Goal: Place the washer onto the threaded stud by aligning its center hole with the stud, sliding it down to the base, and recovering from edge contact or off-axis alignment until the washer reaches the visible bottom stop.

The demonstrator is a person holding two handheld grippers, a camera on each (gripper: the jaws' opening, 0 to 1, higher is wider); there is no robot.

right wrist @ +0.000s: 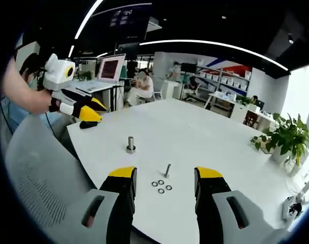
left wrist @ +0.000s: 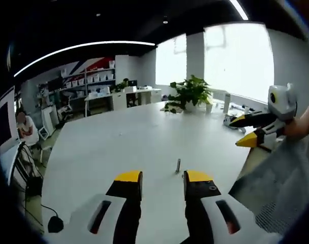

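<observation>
Several small metal washers [right wrist: 161,186] lie flat on the white table [right wrist: 205,132], between my right gripper's [right wrist: 165,174] open jaws. A thin upright bolt [right wrist: 167,170] stands just beyond them. Farther left stands a thicker threaded stud [right wrist: 130,144] on a wide base. My left gripper [right wrist: 92,111] hovers over the table's left corner in a hand, open and holding nothing. In the left gripper view my own gripper [left wrist: 163,177] stands open above the table [left wrist: 124,137], with an upright stud [left wrist: 178,165] just ahead. The right gripper [left wrist: 245,132] floats at the right edge.
A grey mesh chair [right wrist: 32,168] sits against the near table edge. A potted plant [left wrist: 190,94] and small items stand at the far end by the windows. Desks, shelves and seated people [right wrist: 142,86] lie beyond the table. A black mouse-like object [left wrist: 55,223] rests near the left corner.
</observation>
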